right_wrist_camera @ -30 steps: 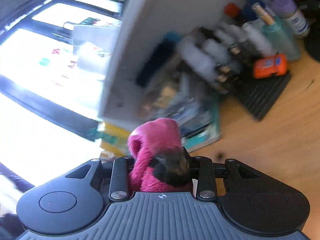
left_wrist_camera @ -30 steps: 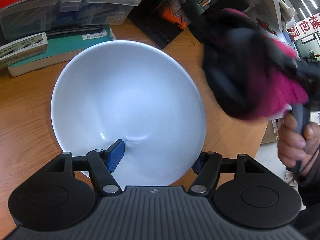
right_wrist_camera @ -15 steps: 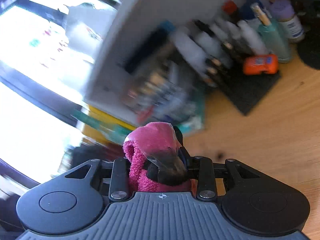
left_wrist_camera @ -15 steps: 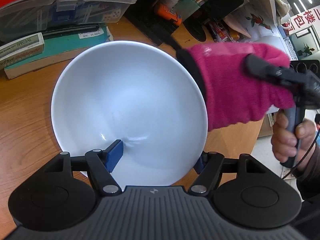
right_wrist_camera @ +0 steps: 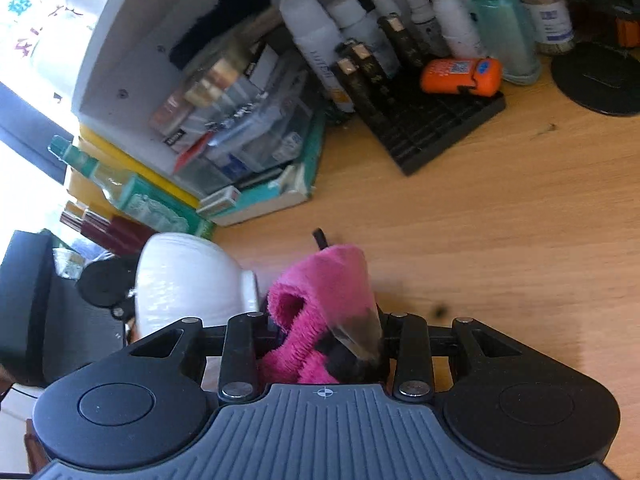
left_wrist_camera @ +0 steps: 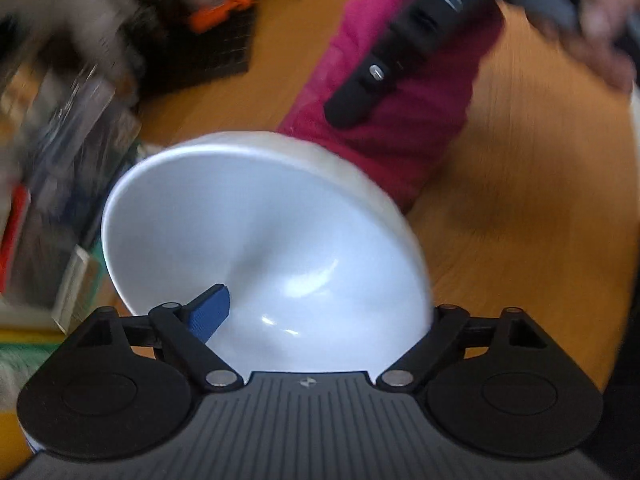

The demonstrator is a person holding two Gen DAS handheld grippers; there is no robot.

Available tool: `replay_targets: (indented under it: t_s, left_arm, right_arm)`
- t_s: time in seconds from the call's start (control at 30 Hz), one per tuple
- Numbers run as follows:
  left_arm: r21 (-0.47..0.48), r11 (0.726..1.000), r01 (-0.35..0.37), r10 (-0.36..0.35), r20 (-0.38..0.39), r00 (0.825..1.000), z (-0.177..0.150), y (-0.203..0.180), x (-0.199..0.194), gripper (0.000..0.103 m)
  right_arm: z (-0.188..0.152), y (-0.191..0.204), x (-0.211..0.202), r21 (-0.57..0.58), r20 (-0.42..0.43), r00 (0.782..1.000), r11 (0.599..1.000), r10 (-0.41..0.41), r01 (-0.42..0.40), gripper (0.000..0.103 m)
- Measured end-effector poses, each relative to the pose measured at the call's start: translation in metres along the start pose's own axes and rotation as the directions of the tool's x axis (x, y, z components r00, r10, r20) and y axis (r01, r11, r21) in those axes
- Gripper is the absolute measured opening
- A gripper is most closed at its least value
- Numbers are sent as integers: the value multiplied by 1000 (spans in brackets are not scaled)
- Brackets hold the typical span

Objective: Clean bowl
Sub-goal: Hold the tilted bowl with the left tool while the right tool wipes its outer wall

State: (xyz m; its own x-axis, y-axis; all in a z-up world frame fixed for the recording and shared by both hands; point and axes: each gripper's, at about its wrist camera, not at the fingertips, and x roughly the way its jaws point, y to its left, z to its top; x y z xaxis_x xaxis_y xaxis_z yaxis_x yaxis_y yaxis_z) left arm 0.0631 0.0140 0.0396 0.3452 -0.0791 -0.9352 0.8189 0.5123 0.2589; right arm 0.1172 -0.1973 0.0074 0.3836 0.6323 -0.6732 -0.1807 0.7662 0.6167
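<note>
A white bowl (left_wrist_camera: 256, 240) is held tilted above the wooden table, its rim clamped in my left gripper (left_wrist_camera: 320, 312); one blue pad (left_wrist_camera: 208, 312) lies inside the bowl, the other finger is behind its outer wall. My right gripper (right_wrist_camera: 324, 336) is shut on a pink cloth (right_wrist_camera: 320, 300). In the left wrist view the pink cloth (left_wrist_camera: 400, 120) hangs just behind the bowl's far rim, under the black right gripper. In the right wrist view the bowl's outer wall (right_wrist_camera: 188, 280) is just left of the cloth.
The wooden table (right_wrist_camera: 500, 220) has clutter along its back: a black ridged mat (right_wrist_camera: 432, 120) with an orange case (right_wrist_camera: 460, 76), bottles (right_wrist_camera: 500, 28), stacked books and plastic boxes (right_wrist_camera: 248, 144). A black round pad (right_wrist_camera: 596, 80) lies at the far right.
The bowl has tipped and turned with my left gripper, so the table's clutter swung left. The right gripper has moved the pink cloth down behind the bowl's far rim.
</note>
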Motion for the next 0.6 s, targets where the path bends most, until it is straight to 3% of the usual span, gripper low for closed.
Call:
replay_targets:
  t_s: [0.13, 0.27, 0.5, 0.53, 0.6]
  left_arm:
    - [165, 983, -80, 77, 24, 997, 2, -8, -2, 90]
    - [235, 970, -60, 57, 22, 998, 5, -5, -2, 90]
    - [74, 996, 41, -44, 28, 999, 11, 28, 2, 87]
    - [14, 997, 79, -80, 25, 997, 10, 35, 3, 83]
    - [-28, 992, 124, -123, 25, 992, 8, 38, 4, 60]
  right_arm:
    - [-6, -9, -3, 27, -6, 1000, 1000, 7, -7, 36]
    - [-7, -10, -5, 23, -5, 1000, 1000, 8, -8, 36]
    - [-8, -10, -5, 25, 7, 1000, 1000, 10, -10, 35]
    - [-9, -11, -5, 24, 8, 1000, 1000, 12, -12, 35]
    - [-9, -11, -5, 27, 11, 1000, 1000, 13, -13, 35]
